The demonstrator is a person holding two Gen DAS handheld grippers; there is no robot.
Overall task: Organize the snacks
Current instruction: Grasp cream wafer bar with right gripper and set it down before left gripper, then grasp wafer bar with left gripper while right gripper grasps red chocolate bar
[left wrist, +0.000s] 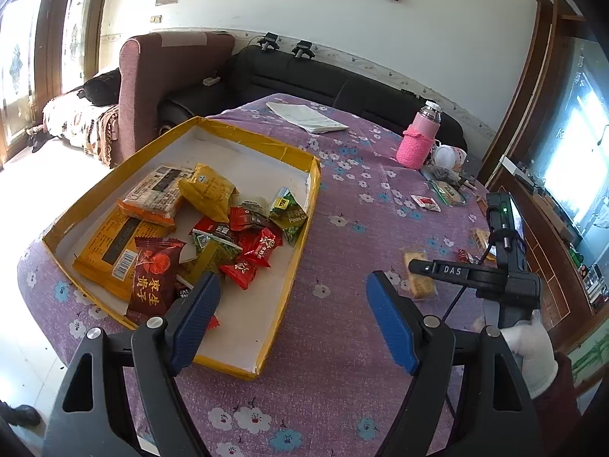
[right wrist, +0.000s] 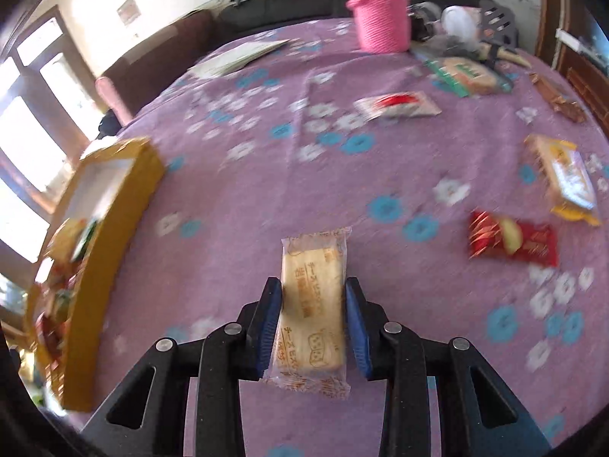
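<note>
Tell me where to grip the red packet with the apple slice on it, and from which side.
Grip the red apple packet across its short width, at its middle, coming from above. It lies flat on the purple tablecloth, apart from other snacks, so both long edges look free for the fingers.

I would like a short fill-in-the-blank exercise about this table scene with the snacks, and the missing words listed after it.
1. The right gripper is shut on a pale ____ packet.
2. The bottle wears a knitted ____ sleeve.
3. Most snacks lie in a shallow ____ box.
4. The left gripper is ____ and holds nothing.

Missing words: biscuit; pink; yellow; open
</note>
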